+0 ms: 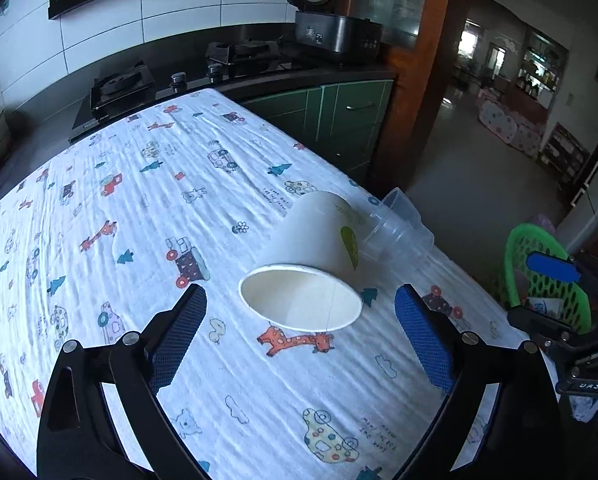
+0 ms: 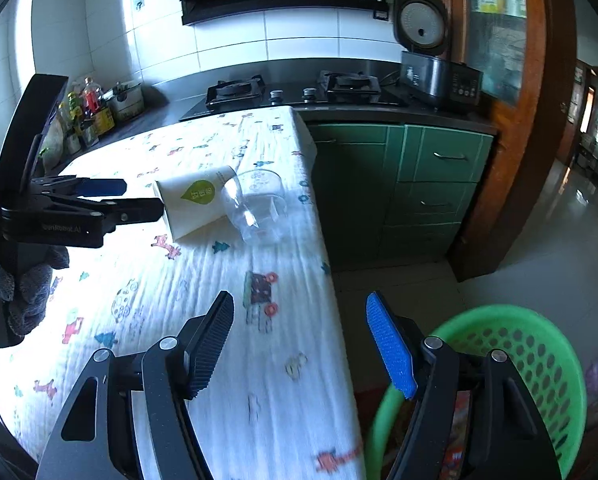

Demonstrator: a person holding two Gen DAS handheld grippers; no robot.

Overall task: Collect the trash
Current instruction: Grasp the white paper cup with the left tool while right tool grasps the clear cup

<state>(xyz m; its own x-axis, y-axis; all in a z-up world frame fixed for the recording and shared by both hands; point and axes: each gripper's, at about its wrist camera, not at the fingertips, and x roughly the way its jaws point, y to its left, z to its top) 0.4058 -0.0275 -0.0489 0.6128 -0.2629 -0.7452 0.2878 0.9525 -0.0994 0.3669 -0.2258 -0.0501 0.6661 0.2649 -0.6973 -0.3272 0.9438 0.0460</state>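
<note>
A white paper cup [image 1: 311, 264] with a green leaf logo lies on its side on the patterned tablecloth, mouth facing me. A clear plastic cup [image 1: 399, 228] lies beside it, touching it, near the table's right edge. My left gripper [image 1: 301, 300] is open and empty, its fingers on either side of the paper cup's mouth, just short of it. Both cups show in the right wrist view: paper cup [image 2: 191, 200], clear cup [image 2: 257, 204]. My right gripper [image 2: 301, 320] is open and empty above the table's right edge, over a green basket [image 2: 539, 344].
The green basket [image 1: 547, 276] stands on the floor at the table's right side and holds some wrappers. A stove [image 2: 299, 92] and rice cooker [image 2: 439, 68] sit on the counter behind the table. Green cabinets [image 2: 419, 184] stand to the right. The tablecloth [image 1: 139, 220] covers the table.
</note>
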